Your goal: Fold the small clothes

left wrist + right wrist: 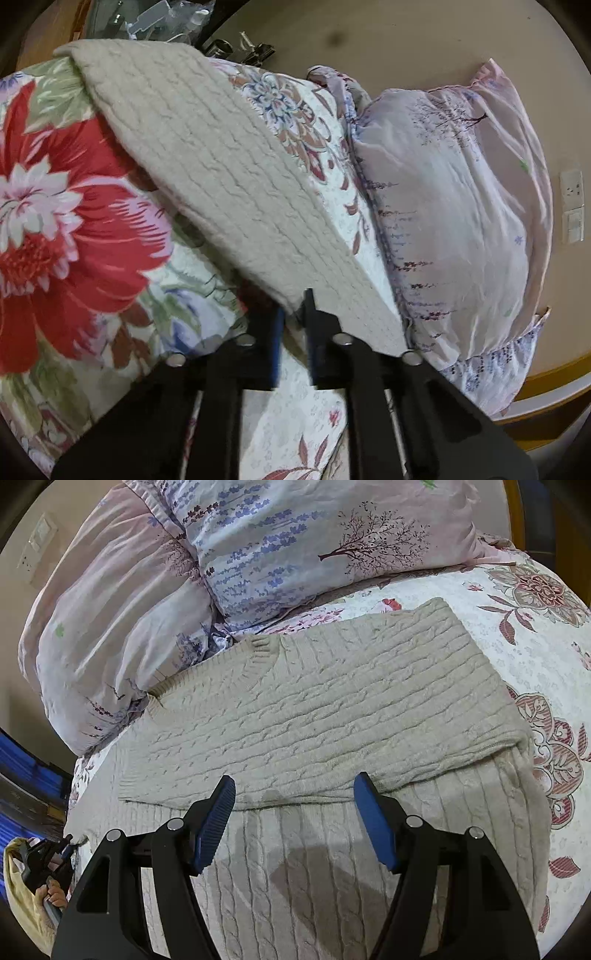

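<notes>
A bed covered by a white quilted bedspread point(524, 657) printed with maroon flowers carries everything. Straight ahead of the right claw point(293, 823) a beige cable-knit sweater point(314, 709) lies flat on it, one part folded over. Beyond the sweater, two pink lavender-print pillows point(295, 539) rest on the spread, one leaning left.

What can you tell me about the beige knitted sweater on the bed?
The beige sweater is a cable-knit piece, thick and soft-looking, with a ribbed V-neck. It lies on the floral bedspread, folded over itself, its neckline beside the pink pillow. The left claw is shut on one edge of it, and the right claw hangs open above the fold.
</notes>
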A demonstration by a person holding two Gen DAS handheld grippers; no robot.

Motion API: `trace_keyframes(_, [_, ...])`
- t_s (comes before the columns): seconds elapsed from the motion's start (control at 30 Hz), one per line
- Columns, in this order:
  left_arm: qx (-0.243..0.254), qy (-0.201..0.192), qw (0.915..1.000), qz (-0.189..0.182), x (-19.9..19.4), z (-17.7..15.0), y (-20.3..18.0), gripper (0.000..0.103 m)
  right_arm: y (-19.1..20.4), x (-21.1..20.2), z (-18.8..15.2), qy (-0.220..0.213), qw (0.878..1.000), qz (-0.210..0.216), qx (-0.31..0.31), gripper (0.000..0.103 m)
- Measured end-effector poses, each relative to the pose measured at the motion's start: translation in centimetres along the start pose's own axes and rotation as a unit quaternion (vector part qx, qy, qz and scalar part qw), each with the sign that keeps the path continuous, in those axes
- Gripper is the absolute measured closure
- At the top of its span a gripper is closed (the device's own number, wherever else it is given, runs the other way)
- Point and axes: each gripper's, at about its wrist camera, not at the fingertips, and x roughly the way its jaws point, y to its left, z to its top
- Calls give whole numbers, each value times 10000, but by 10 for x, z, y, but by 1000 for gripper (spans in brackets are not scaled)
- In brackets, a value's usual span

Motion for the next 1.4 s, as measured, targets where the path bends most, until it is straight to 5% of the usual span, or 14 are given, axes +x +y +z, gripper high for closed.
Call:
trace_keyframes(0.27, [1088,-294,9931,-309,-13,-5,-79,96,2,-11,3,-188,9998,76,-66,35])
trace_keyframes(0.47, [2067,-113,9759,-695,3,-47,-158,96,5,-22,6,-329,9992,145,-146,35])
trace_keyframes(0.7, [3052,684,9444,-1016,55,-138,-211,96,0,-30,5,-454,9987,121,-173,35])
trace_keyframes(0.87, [3479,1647,9199,-747,105,-200,-207,86,-1,-31,3,-448,9986,70,-255,35])
trace_keyframes(0.97, [3151,1923,9261,-787,109,-201,-187,68,0,-34,3,-452,9985,81,-314,35])
trace_keyframes(1.1, [2253,1862,9505,-1058,96,-170,-159,54,5,-34,4,-479,9981,107,-374,35])
trace_keyframes(1.27, [1276,1515,9750,-1009,87,-126,-128,56,11,-27,2,-404,9980,177,-444,35])
trace_keyframes(1.4, [806,1362,9826,-969,90,-106,-118,78,9,-25,0,-403,9979,151,-476,35])
